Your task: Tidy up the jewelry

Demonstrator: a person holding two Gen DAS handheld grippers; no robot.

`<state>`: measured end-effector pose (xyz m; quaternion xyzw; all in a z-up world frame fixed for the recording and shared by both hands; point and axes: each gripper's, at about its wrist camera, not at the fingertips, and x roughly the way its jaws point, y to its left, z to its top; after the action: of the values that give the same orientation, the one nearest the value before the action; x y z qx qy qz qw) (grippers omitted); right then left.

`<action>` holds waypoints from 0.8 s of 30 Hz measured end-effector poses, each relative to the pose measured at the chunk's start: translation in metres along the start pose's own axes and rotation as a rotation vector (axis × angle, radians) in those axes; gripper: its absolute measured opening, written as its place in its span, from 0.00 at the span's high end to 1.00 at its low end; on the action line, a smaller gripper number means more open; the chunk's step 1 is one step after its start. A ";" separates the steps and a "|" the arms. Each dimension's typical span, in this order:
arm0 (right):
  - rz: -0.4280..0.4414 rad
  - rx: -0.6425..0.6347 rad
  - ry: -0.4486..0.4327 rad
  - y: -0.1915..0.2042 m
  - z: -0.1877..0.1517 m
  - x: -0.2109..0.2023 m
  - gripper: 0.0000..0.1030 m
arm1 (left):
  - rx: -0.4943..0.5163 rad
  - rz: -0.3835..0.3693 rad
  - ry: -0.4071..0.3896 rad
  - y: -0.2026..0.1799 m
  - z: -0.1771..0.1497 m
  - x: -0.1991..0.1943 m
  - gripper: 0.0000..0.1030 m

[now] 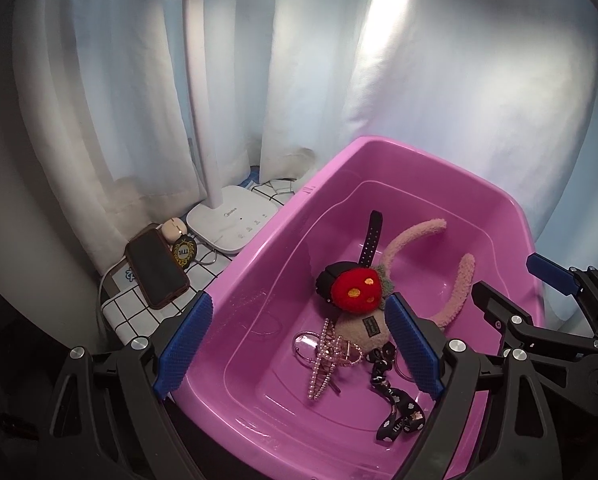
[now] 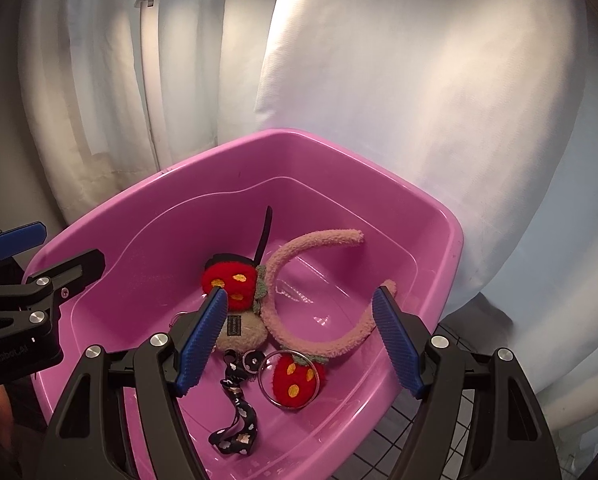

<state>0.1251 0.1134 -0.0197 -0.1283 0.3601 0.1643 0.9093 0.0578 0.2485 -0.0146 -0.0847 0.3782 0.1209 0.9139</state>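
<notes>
A pink plastic tub (image 1: 259,264) (image 2: 439,240) holds the jewelry: a fuzzy pink headband (image 1: 459,280) (image 2: 311,248) with red strawberry plushes (image 1: 357,288) (image 2: 231,280), a black watch strap (image 1: 371,240) (image 2: 263,236), a pearl hair claw (image 1: 325,356), a metal ring (image 2: 291,376) and a black printed lanyard (image 1: 399,408) (image 2: 239,420). My left gripper (image 1: 299,348) is open and empty above the tub's near left side. My right gripper (image 2: 299,340) is open and empty above the tub's near right side; it also shows in the left wrist view (image 1: 511,284).
A white desk lamp (image 1: 231,220) stands left of the tub on a checked cloth (image 1: 127,300), with a phone (image 1: 155,268), an earbud case (image 1: 173,230) and a round badge (image 1: 185,252). White curtains (image 2: 379,80) hang behind.
</notes>
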 end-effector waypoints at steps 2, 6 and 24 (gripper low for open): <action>0.008 -0.003 0.001 0.001 0.000 -0.001 0.31 | 0.001 0.000 0.000 0.001 0.000 0.000 0.16; 0.005 -0.007 0.000 0.002 0.000 -0.002 0.31 | -0.002 0.002 0.005 0.000 0.000 0.000 0.16; -0.011 -0.012 -0.016 0.005 0.000 -0.011 0.31 | -0.010 0.002 0.007 0.002 -0.002 -0.002 0.16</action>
<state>0.1159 0.1155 -0.0129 -0.1342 0.3511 0.1624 0.9123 0.0544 0.2496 -0.0142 -0.0896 0.3810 0.1233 0.9119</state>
